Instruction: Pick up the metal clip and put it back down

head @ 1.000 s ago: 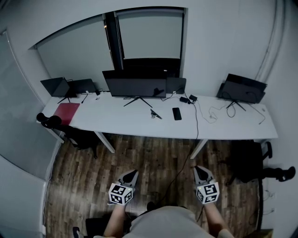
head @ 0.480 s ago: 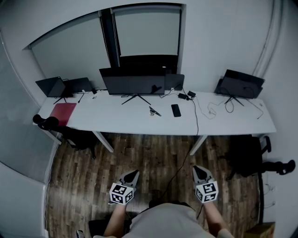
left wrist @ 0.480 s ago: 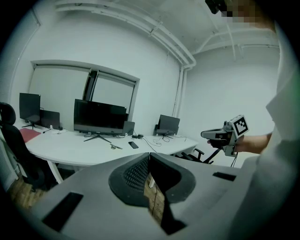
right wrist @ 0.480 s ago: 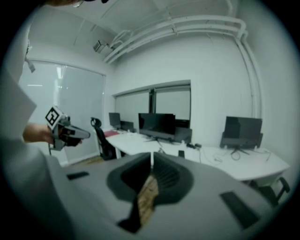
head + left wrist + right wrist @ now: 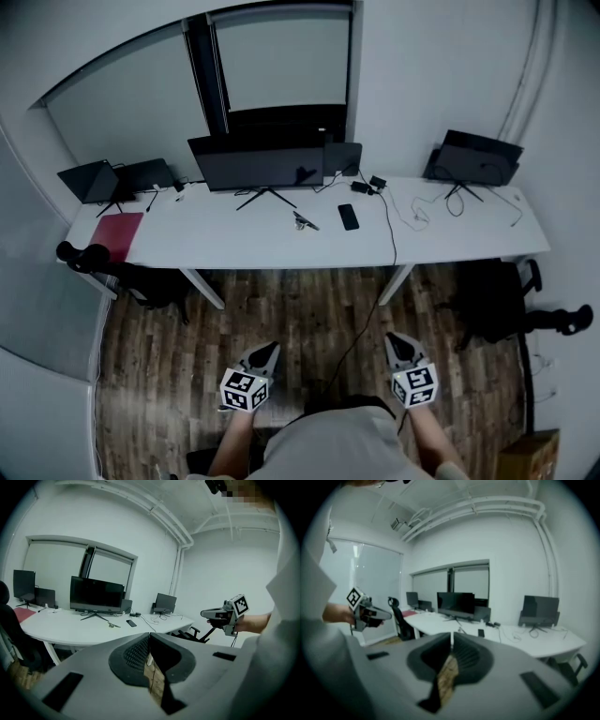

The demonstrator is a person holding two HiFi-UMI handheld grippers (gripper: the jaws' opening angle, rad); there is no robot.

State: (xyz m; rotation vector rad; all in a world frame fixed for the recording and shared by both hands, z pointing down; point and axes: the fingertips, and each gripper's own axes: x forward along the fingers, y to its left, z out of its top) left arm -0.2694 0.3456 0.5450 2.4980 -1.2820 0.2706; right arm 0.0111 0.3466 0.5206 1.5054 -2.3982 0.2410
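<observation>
The small metal clip, a thin glinting sliver, lies on the long white smooth-topped desk, just in front of the wide flat black monitor on its splayed stand. A slim black rectangular phone lies near the clip's right, apart from it. A flat red rectangular folder lies at the desk's far left end.

Both tongs hang over the streaked brown wood-plank floor, well apart from the desk. The grey matte left gripper has its ribbed dark pads pressed together with nothing between them. The grey matte right gripper is likewise closed and empty. Each carries a white cube with black square markers.
</observation>
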